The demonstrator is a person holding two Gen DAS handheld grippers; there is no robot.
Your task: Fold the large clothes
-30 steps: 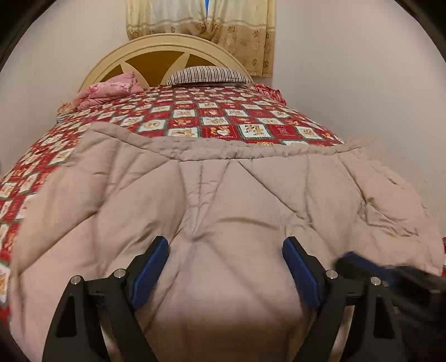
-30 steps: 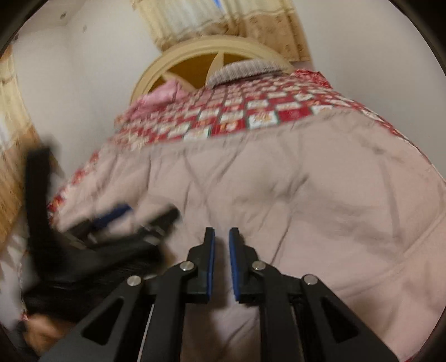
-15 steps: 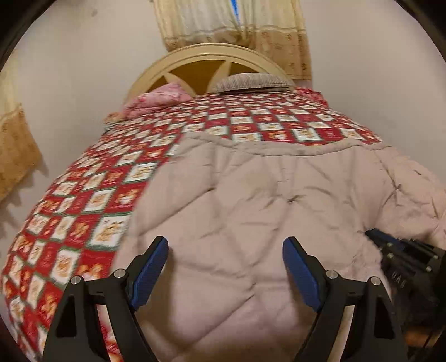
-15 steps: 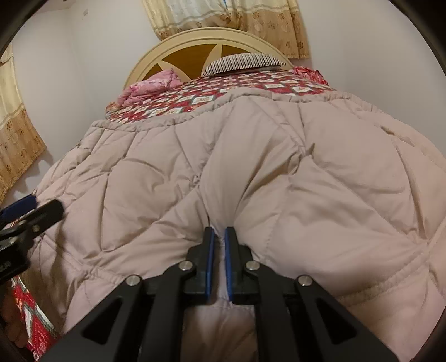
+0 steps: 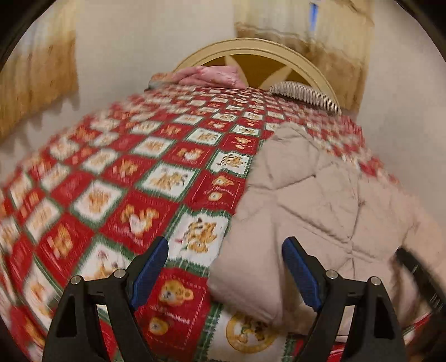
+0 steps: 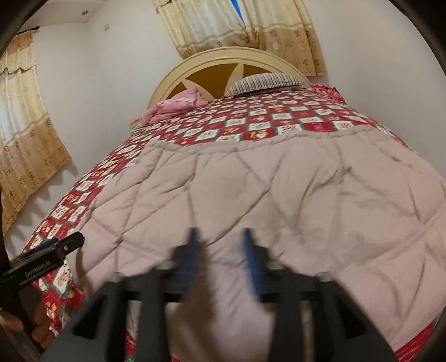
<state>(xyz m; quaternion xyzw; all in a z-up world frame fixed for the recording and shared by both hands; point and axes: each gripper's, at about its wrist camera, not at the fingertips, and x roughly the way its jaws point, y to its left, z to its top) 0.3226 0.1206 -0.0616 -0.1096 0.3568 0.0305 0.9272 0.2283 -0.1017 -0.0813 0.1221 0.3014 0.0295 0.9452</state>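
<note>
A large beige quilted comforter point(image 6: 278, 195) lies folded over the near half of the bed. In the left wrist view its left edge and near corner point(image 5: 306, 200) rest on the red patterned bedspread point(image 5: 117, 195). My left gripper point(image 5: 225, 270) is open above that corner, with nothing between its blue pads, and it also shows at the far left of the right wrist view point(image 6: 50, 256). My right gripper point(image 6: 221, 253), blurred, hangs over the comforter's near edge. Its jaws are opening, with the fabric lying under the gap and not pinched. Its dark, blurred body point(image 5: 418, 275) shows at the right of the left wrist view.
A cream arched headboard point(image 6: 237, 58) stands at the far end with a striped pillow point(image 6: 264, 82) and a pink bundle point(image 6: 175, 107) before it. Yellow curtains point(image 6: 237, 25) hang behind and on the left wall point(image 6: 22, 133). White walls close in on both sides.
My left gripper has swung left, from over the middle of the comforter to its left edge. The right gripper, shut on the fabric before, has let go, and the comforter has settled flatter.
</note>
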